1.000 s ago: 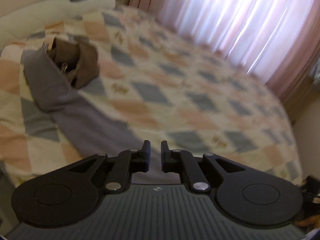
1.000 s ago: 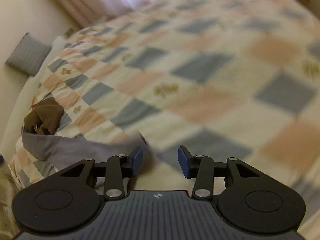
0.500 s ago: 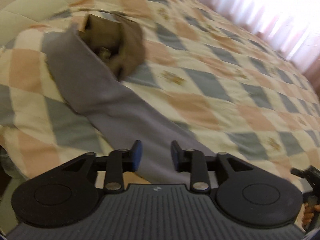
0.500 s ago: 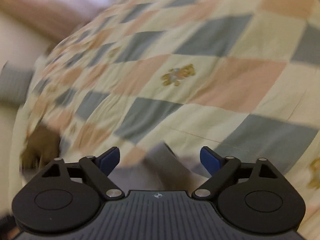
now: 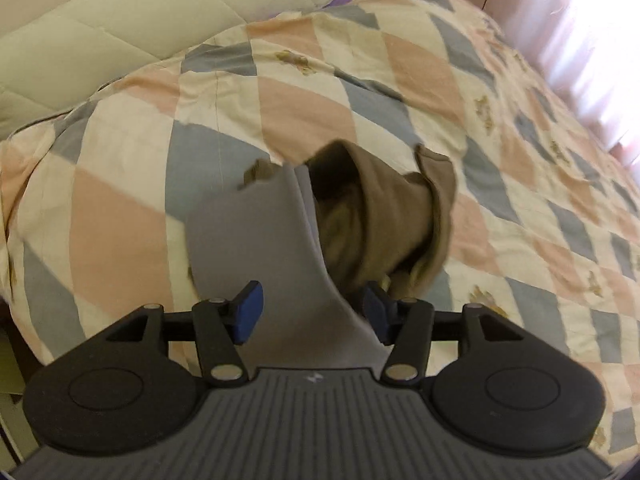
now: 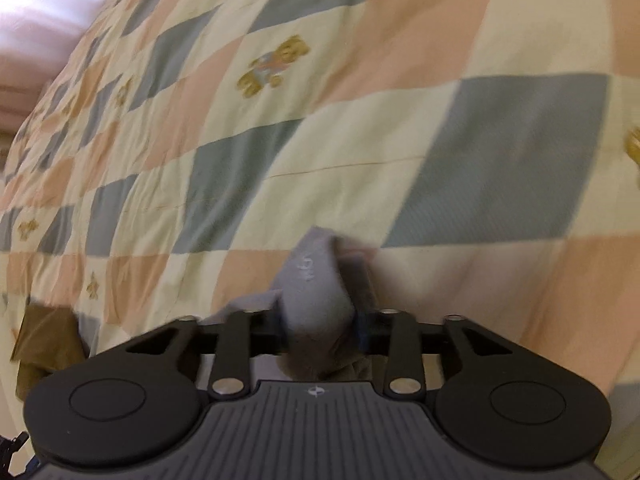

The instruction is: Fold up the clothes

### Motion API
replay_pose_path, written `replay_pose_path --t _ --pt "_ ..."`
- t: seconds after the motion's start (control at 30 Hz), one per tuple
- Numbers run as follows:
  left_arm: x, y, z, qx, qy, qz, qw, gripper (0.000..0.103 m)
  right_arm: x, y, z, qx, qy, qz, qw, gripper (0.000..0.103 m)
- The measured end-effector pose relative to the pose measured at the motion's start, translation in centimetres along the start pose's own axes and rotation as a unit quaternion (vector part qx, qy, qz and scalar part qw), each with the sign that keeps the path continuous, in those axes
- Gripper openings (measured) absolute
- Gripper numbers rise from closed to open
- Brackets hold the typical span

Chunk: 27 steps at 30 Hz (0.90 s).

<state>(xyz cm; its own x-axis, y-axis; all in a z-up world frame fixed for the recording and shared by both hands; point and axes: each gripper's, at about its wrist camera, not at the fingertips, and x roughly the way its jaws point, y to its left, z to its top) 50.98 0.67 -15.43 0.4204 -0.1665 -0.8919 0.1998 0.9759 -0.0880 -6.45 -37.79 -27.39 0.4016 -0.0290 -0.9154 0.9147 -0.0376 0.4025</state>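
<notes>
A grey garment lies stretched across the checked quilt, with a crumpled brown garment on its far end. My left gripper is open, its blue-padded fingers astride the grey cloth just below the brown garment. My right gripper is shut on the other end of the grey garment, which bunches up between the fingers. The brown garment also shows at the lower left of the right wrist view.
The checked quilt with teddy-bear prints covers the bed. A cream padded headboard or pillow is at the far left. Pink curtains hang by the window to the right.
My left gripper opened wider and moved up to the brown garment's end of the grey cloth. My right gripper closed from wide open onto the grey garment's other end.
</notes>
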Motion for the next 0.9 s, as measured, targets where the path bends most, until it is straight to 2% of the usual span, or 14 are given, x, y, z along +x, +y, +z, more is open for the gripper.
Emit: replay_pose_path --t 0.07,0.1,0.13,0.17,0.2,0.23,0.33,0.47,0.6,0.7,0.83,0.9 --pt "1.8 0.1 1.1 0.002 0.02 0.014 0.9997 0.048 0.1 -0.1 -0.5 0.017 -0.005 -0.008 1.0 0.048" --pt "2.4 0.2 1.3 -0.002 0.029 0.015 0.9995 0.038 0.1 -0.2 -0.6 0.024 -0.007 -0.01 1.0 0.048" --pt "3.0 0.4 1.4 -0.005 0.038 0.016 0.9991 0.02 0.3 -0.1 -0.9 0.03 -0.007 -0.012 0.999 0.048" --pt "3.5 0.5 1.6 -0.008 0.047 0.017 0.9987 0.009 0.6 0.1 -1.1 0.031 -0.007 -0.016 0.999 0.047" --pt "3.3 0.7 1.4 -0.009 0.047 0.022 0.9986 0.005 0.6 0.2 -1.3 0.028 -0.005 -0.016 0.999 0.025" --pt "3.1 0.9 1.2 -0.011 0.046 0.026 0.9985 0.004 0.6 0.3 -1.4 0.023 -0.002 -0.014 1.0 0.015" --pt "0.2 1.4 0.4 -0.009 0.016 0.035 0.9992 0.004 -0.8 0.4 -1.7 0.015 -0.017 0.008 1.0 0.01" --pt "-5.7 1.6 -0.3 -0.012 -0.03 0.03 0.999 0.004 -4.8 0.0 -0.8 0.014 -0.047 0.068 0.996 0.006" --pt "-11.9 -0.5 -0.2 -0.01 -0.084 0.016 0.9963 0.004 -10.5 -1.0 1.8 0.011 -0.095 0.14 0.986 0.005" --pt "-15.9 -2.2 -0.6 -0.013 -0.121 -0.006 0.9925 0.004 -15.8 -1.9 4.3 -0.013 -0.138 0.183 0.973 0.005" --pt "-17.8 -4.1 -2.8 -0.031 -0.132 -0.054 0.9893 0.004 -23.5 -5.3 6.9 -0.062 -0.22 0.236 0.945 0.006" --pt "-17.3 -5.3 -5.0 -0.018 -0.126 -0.077 0.9888 0.006 -26.6 -7.8 7.5 -0.108 -0.256 0.248 0.928 0.006"
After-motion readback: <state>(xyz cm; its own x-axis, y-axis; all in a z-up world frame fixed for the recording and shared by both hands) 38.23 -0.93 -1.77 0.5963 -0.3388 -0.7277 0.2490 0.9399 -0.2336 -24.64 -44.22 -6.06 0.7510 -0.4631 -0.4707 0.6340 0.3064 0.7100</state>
